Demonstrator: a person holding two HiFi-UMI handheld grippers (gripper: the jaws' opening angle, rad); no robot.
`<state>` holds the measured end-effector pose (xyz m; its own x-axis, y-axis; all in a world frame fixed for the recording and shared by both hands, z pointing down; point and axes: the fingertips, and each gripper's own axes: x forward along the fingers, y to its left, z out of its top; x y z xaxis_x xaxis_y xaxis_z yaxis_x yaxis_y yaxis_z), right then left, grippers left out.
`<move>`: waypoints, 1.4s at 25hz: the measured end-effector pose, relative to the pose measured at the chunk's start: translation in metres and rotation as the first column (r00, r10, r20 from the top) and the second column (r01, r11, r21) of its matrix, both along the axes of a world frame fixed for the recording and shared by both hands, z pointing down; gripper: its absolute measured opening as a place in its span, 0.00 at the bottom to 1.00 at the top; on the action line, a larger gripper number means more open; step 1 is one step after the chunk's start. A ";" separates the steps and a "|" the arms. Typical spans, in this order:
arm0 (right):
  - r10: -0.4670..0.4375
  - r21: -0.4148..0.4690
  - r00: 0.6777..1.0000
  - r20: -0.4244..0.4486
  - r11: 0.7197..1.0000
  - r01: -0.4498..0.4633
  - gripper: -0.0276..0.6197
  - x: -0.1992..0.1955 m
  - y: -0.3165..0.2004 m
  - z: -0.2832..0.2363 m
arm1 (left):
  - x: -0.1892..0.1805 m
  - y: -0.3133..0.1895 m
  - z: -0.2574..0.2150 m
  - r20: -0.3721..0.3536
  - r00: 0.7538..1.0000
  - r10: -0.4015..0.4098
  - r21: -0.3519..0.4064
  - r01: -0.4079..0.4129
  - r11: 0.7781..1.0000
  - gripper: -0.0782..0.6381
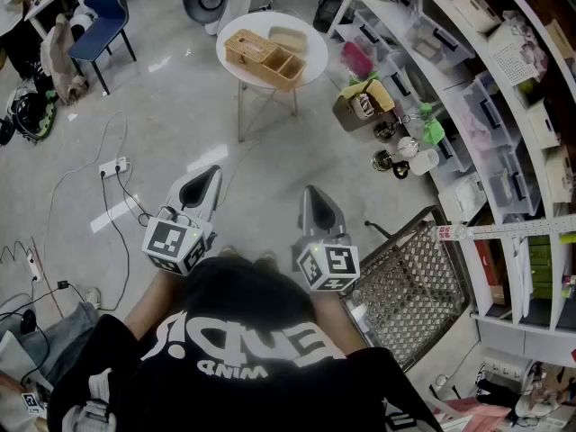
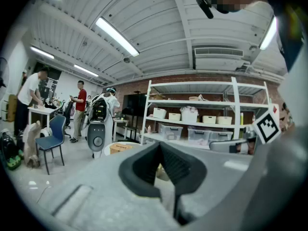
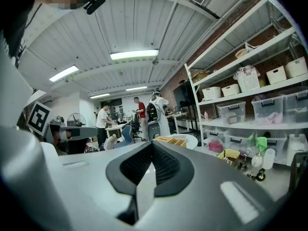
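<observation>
Wicker basket [image 1: 265,58] on far round table [image 1: 317,61] untouched, well apart from left gripper [image 1: 213,173] and right gripper [image 1: 311,191], both jaws pressed together, empty.

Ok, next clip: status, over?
Left hand-held gripper shut, empty; right hand-held gripper shut, empty. Wicker basket on round white table ahead, untouched. Wire cart beside the right one; power strip on floor at left.

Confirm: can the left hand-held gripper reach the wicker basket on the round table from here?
Probably not from this stance. The left hand-held gripper is held close to the body, and the wicker basket sits on the round table well ahead across the floor. Nothing blocks the way.
</observation>
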<state>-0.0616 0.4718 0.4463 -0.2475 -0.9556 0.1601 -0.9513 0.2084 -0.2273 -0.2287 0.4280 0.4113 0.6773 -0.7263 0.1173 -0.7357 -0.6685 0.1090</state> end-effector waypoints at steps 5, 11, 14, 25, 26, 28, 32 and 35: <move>0.023 0.019 0.999 0.027 1.000 -0.023 0.05 -0.011 -0.003 0.002 | -0.014 -0.006 0.006 -0.001 1.000 0.022 0.002 -0.022 1.000 0.11; 0.088 0.019 0.995 0.041 0.996 -0.089 0.05 -0.008 -0.012 0.009 | -0.029 -0.030 0.010 -0.004 1.000 0.028 0.014 -0.028 0.999 0.11; 0.106 0.028 0.994 0.041 0.994 -0.107 0.05 -0.002 -0.020 0.009 | -0.027 -0.042 0.010 -0.008 0.999 0.035 0.024 -0.034 0.999 0.11; 0.116 0.041 0.993 0.036 0.992 -0.118 0.05 0.013 -0.109 0.017 | -0.004 -0.128 0.009 -0.030 0.998 0.055 0.050 -0.053 0.997 0.11; 0.114 0.040 0.993 0.036 0.993 -0.115 0.05 0.016 -0.119 0.018 | -0.001 -0.138 0.010 -0.032 0.998 0.053 0.051 -0.051 0.997 0.11; 0.109 0.039 0.993 0.038 0.993 -0.111 0.05 0.025 -0.141 0.020 | 0.007 -0.160 0.010 -0.034 0.998 0.049 0.049 -0.047 0.998 0.11; 0.102 0.033 0.994 0.051 0.994 -0.103 0.05 0.045 -0.189 0.021 | 0.025 -0.206 0.009 -0.032 0.999 0.040 0.043 -0.038 0.998 0.11; 0.092 0.025 0.994 0.056 0.995 -0.094 0.05 0.059 -0.229 0.021 | 0.038 -0.246 0.006 -0.029 0.999 0.041 0.039 -0.040 0.998 0.11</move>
